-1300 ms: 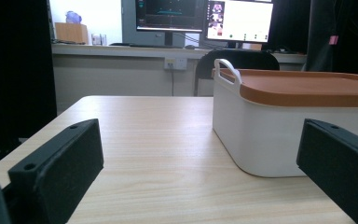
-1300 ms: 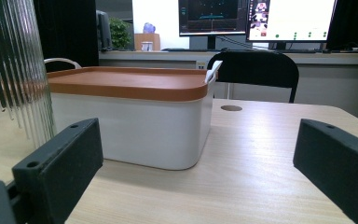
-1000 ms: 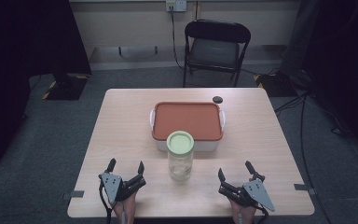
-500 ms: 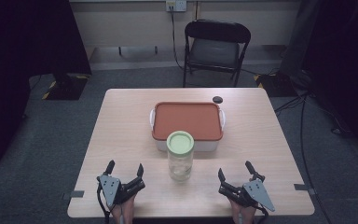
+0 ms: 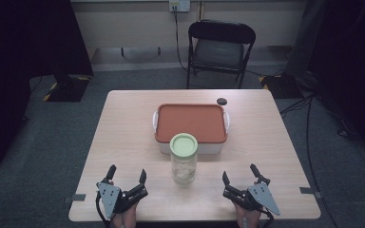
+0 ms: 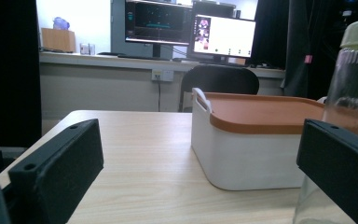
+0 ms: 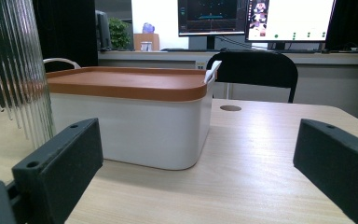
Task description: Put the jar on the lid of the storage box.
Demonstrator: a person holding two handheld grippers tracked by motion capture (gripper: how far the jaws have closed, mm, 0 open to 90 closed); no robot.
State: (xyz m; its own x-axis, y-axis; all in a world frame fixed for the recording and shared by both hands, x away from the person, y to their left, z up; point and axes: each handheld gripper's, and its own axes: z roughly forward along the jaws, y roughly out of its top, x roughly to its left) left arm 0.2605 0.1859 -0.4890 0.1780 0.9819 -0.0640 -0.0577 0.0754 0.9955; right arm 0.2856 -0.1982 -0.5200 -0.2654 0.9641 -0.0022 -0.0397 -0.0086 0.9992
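Tongs rest at the near edge of the wooden surface, one pair on each side of a glass jar. The left tongs lie near the front left corner with their jaws spread apart and nothing between them. The right tongs lie near the front right corner, likewise spread and empty. Both point away from the person, whose hands hold them from the bottom of the high view.

The jar stands upright between the two tongs, near the front middle of the surface, well apart from either pair. It is ribbed, clear, and capped with a pale green lid. Whether anything sits inside it is hard to tell from the high view.

Just behind the jar stands a white box closed with an orange lid; jar and box look close, possibly touching. In the left gripper view the box sits ahead between the two black jaws, with the jar at the right edge. In the right gripper view the box is ahead and the jar at the left edge.

A small dark disc lies on the surface behind the box, toward the far right. A black folding chair stands beyond the far edge.
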